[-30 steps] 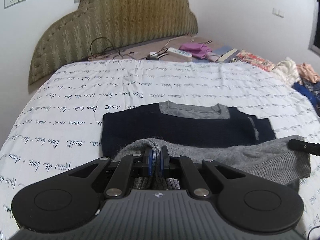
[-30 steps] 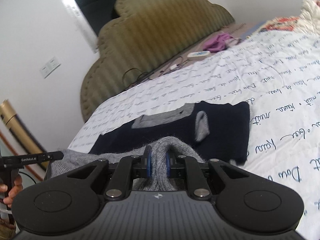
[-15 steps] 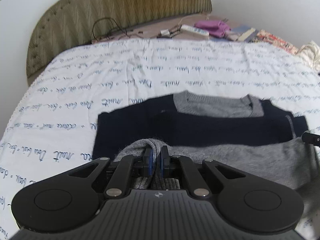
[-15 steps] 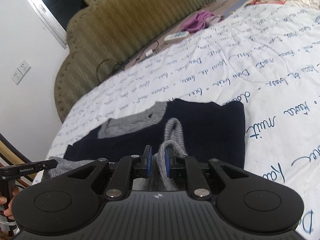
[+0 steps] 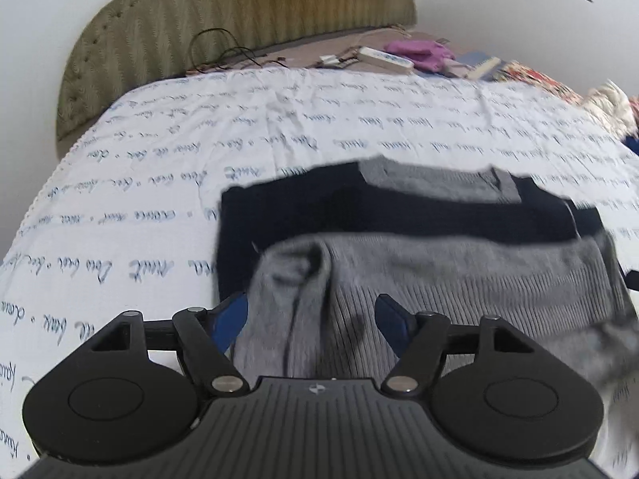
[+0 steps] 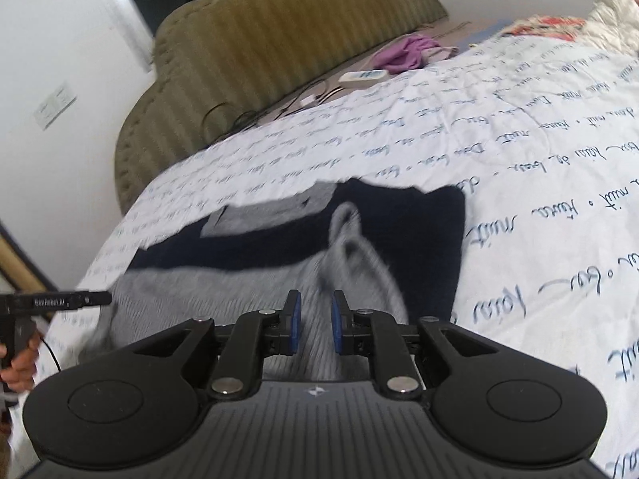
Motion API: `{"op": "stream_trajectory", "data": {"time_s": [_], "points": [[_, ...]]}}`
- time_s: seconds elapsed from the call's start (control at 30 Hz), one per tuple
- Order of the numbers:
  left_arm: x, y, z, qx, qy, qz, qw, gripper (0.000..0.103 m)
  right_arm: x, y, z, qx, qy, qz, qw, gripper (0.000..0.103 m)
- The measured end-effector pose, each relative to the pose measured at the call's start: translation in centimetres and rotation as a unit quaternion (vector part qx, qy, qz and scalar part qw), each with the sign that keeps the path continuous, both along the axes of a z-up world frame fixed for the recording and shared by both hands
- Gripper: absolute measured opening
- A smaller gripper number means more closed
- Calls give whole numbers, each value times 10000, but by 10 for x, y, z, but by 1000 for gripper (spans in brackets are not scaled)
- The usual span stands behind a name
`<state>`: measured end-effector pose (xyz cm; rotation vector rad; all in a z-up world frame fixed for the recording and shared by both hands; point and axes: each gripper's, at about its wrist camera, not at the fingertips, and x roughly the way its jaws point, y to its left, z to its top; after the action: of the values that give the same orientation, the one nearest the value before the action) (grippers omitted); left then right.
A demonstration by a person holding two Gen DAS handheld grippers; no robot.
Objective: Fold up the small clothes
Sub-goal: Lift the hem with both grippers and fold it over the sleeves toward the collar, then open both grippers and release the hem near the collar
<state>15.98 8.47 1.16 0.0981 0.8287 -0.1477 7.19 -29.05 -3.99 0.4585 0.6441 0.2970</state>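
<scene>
Knitwear is lying at the middle of the bed: a navy sweater (image 5: 399, 215) with a grey collar is spreading flat on the white script-printed bedspread (image 5: 159, 183), and its grey ribbed hem (image 5: 459, 279) is draping over its near half. The left gripper (image 5: 313, 315) is standing with its jaws spread wide — they have just been opening — and the grey fabric is lying between the blue pads without either one pressing it. The right gripper (image 6: 313, 321), seen in its own view, is holding its blue pads a narrow gap apart with the grey knit bunching up between them (motion blur is hiding whether the pads are actually biting the cloth). At the left edge of that view a hand (image 6: 18, 363) is gripping the handle of the other tool.

Farther out, an olive padded headboard (image 5: 239, 32) is rising behind the bed. Along the strip at its foot a white power strip (image 5: 385, 59), some dark cables (image 5: 223, 50) and a purple cloth (image 5: 419, 50) are resting — and a floral fabric (image 5: 535, 80) is lying toward the right.
</scene>
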Motion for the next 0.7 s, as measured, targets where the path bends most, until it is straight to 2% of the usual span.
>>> {"op": "stream_trajectory", "data": {"time_s": [0.07,0.17,0.2,0.3,0.37,0.43,0.47,0.5,0.53,0.57,0.63,0.7], "points": [[-9,-2,-7,42,67,-144,9999,73,-9,16,1,-449,-73,196,9988,18],[-12,-4,-21,84,173,-159,9997,73,-19,43,0,-1377,-221,440,9892,46],[-11,-3,-26,67,235,-122,9996,73,-21,51,-2,-1644,-281,511,9847,59],[-6,4,-38,-125,392,73,9991,73,-24,70,-9,-2347,-404,671,9689,61],[-3,8,-42,-341,432,112,9984,73,-24,78,-14,-2611,-433,719,9617,60],[0,10,-43,-483,451,172,9977,69,-16,82,-19,-2683,-420,694,9599,59],[1,10,-43,-544,464,203,9972,61,-12,81,-21,-2650,-404,677,9610,58],[1,11,-42,-601,474,209,9968,42,-8,80,-22,-2559,-386,658,9637,45],[1,11,-41,-668,483,198,9964,34,-4,79,-22,-2468,-371,625,9663,27],[1,11,-40,-730,498,205,9959,19,-2,78,-21,-2398,-373,571,9684,23],[1,12,-37,-773,510,219,9955,14,-3,75,-17,-2319,-473,493,9703,15],[-1,8,-33,-679,452,224,9964,12,-6,74,-13,-2292,-631,452,9703,14]]}}
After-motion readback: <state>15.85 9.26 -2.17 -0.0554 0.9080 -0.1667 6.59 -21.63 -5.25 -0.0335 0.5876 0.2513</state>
